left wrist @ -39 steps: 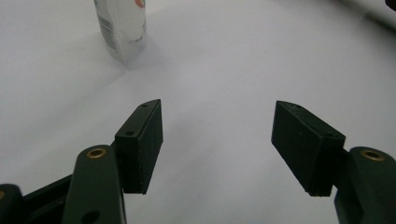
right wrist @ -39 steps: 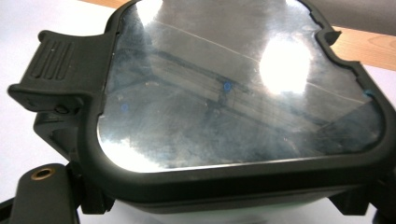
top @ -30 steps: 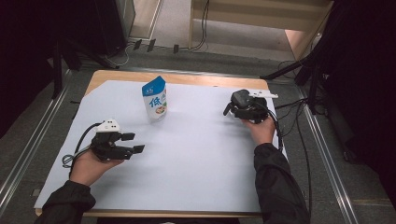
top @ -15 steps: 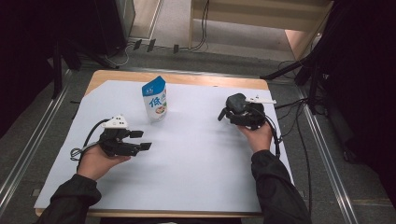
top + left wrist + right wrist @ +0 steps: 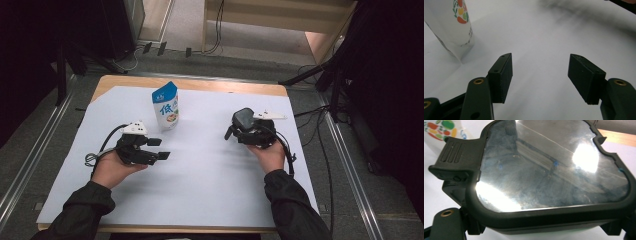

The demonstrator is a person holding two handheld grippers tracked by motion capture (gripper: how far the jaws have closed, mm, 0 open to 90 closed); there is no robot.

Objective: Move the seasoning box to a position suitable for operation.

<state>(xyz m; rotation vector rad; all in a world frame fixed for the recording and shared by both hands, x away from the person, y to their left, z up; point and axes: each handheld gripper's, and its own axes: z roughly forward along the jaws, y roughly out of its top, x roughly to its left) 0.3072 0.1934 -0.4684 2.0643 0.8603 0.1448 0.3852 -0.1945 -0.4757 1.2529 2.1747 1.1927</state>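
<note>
Left gripper [image 5: 159, 149]: jaws apart, nothing between them. Right gripper [image 5: 235, 131]: clamped on a dark container [image 5: 554, 172] with black rim, glossy clear lid, side latch. Beyond: white-blue pouch [image 5: 166, 106] upright on the white table sheet [image 5: 210, 190].

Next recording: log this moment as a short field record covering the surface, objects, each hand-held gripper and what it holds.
surface: table under a white sheet
pouch: blue and white pouch, upright, toward the far edge
left hand-held gripper: left hand-held gripper, jaws open with nothing between them, pouch beyond its left jaw in the left gripper view
right hand-held gripper: right hand-held gripper, jaws closed on a dark container
held thing: dark container with a glossy clear lid and a ribbed latch tab
contact: pouch apart from both grippers
</note>
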